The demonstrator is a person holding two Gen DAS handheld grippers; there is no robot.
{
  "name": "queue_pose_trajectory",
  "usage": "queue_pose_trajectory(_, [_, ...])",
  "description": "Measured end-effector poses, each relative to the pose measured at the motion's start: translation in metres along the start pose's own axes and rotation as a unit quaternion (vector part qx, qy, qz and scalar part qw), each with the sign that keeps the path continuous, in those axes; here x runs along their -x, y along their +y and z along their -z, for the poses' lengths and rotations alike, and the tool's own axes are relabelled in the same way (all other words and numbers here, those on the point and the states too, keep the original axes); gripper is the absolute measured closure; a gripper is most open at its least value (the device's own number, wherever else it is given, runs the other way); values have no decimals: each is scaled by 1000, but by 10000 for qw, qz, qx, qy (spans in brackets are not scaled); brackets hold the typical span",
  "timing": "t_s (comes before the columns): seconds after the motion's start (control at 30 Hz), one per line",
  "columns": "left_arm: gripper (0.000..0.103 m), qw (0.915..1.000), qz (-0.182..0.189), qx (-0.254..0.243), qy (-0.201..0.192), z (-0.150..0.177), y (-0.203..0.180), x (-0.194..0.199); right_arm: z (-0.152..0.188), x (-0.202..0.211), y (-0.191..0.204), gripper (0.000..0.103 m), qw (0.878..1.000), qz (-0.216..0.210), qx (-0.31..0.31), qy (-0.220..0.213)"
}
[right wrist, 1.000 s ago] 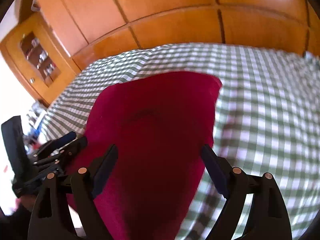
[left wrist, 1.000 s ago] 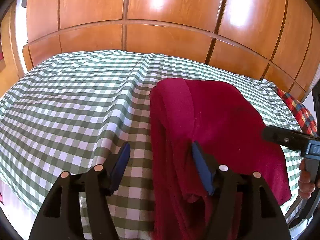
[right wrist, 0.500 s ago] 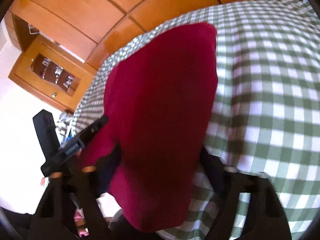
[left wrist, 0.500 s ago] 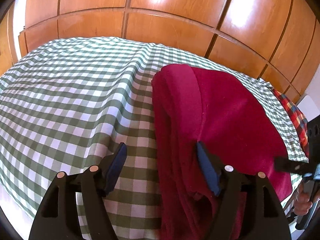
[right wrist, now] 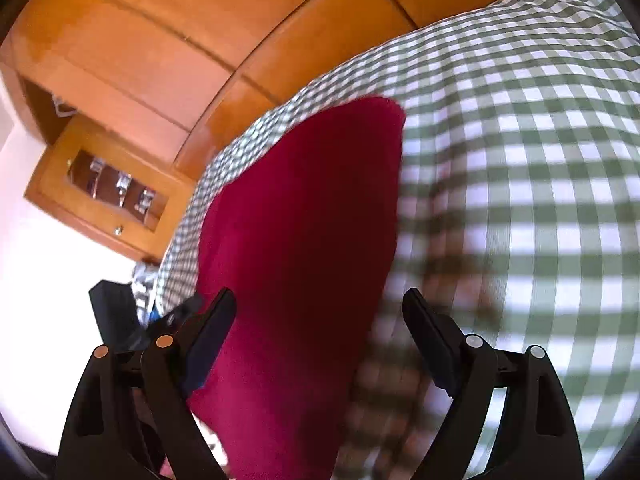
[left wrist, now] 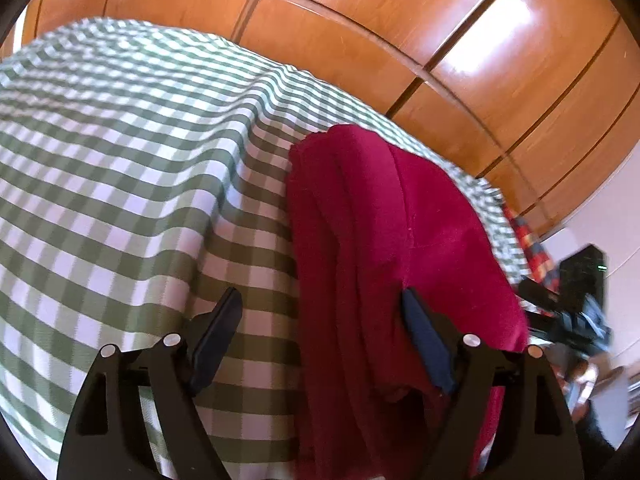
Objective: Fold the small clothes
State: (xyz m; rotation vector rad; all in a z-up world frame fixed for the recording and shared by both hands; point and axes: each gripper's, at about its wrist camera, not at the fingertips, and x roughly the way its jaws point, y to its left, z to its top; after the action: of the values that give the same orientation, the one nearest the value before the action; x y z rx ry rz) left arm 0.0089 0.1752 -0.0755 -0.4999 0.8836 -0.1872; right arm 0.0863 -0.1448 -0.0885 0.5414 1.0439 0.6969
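green-checked bedcover (left wrist: 132,168) carries a soft, limp crimson garment (left wrist: 384,216) (light, likely to sag), best pinched at its near hem by the left gripper (left wrist: 320,340) and right gripper (right wrist: 316,336), whose jaws have just been opening and now stand wide, clamping nothing.

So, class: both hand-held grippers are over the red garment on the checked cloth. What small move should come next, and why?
Probably lower both and close on the near edge. The left hand-held gripper and right hand-held gripper, jaws just opened wide, each straddle a side edge of the red garment without pinching it; it lies partly folded on the checked cloth.
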Motion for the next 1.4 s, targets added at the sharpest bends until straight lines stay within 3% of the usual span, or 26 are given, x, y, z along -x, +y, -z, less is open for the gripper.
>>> queue_pose_trajectory(0.1, [21,9993,336,138,73,-2,2,-4,-10,-20,-3,23,9997,-151,-87,165])
queue_pose_trajectory(0.2, [19,9991,367,72,222,-3,-2,-14,-11,-35,-3,23,9991,-290,-123,277])
queue_pose_trajectory(0.3, [18,9991,276,-44,321,-3,-5,-27,-7,-41,-3,30,9989,-334,-54,334])
queue_pose_trajectory(0.37, [18,9990,302,-19,341,-3,-5,-35,-4,-40,1,44,9992,-219,48,323])
queue_pose_trajectory(0.4, [21,9988,347,-29,334,-4,-6,-36,-2,-37,1,49,9993,-225,36,301])
queue_pose_trajectory(0.47, [45,9970,658,-128,387,-5,-11,-38,2,-29,6,58,9995,-273,17,183])
queue_pose_trajectory(0.57, [58,9957,809,-257,375,-5,-15,-34,7,-19,15,63,9995,-278,125,34])
queue_pose_trajectory(0.73, [66,9916,1204,-226,412,-10,-30,-32,8,22,24,64,9981,-369,322,-379])
queue_pose_trajectory(0.9, [68,9848,1496,-703,533,-25,-88,-53,-1,81,7,65,9944,-128,381,-973])
queue_pose_trajectory(1.13, [69,9687,1857,-1490,699,-63,-203,-114,-25,164,-44,65,9807,490,15,-1894])
queue_pose_trajectory(1.27, [70,9595,1894,-1896,864,-77,-265,-156,-37,202,-84,65,9675,943,-346,-2319])
queue_pose_trajectory(1.4, [71,9481,1672,-2501,1032,-81,-329,-203,-41,221,-128,65,9560,1359,-732,-2495])
